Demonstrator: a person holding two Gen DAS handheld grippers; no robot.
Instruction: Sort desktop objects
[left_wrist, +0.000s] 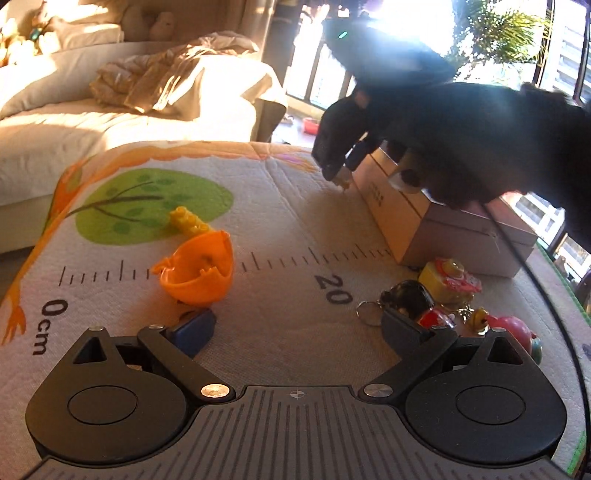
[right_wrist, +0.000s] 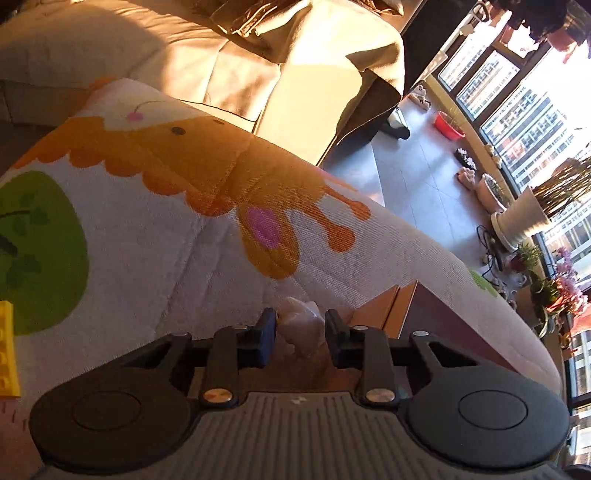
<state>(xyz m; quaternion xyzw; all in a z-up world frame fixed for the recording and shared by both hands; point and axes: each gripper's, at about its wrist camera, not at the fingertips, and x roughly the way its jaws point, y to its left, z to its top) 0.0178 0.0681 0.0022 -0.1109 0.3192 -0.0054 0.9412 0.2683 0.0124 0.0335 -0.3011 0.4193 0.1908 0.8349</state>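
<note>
My left gripper is open and empty, low over the printed mat. An orange half-shell toy and a yellow brick lie ahead of its left finger. Keychain toys and a red ball cluster by its right finger. My right gripper holds a small pale translucent object between its fingers, beside the cardboard box. In the left wrist view the right gripper is tilted down at the box's far end.
A yellow plate lies at the left edge of the right wrist view. A sofa with blankets stands behind the mat. Beyond the mat's edge are the floor, plant pots and windows.
</note>
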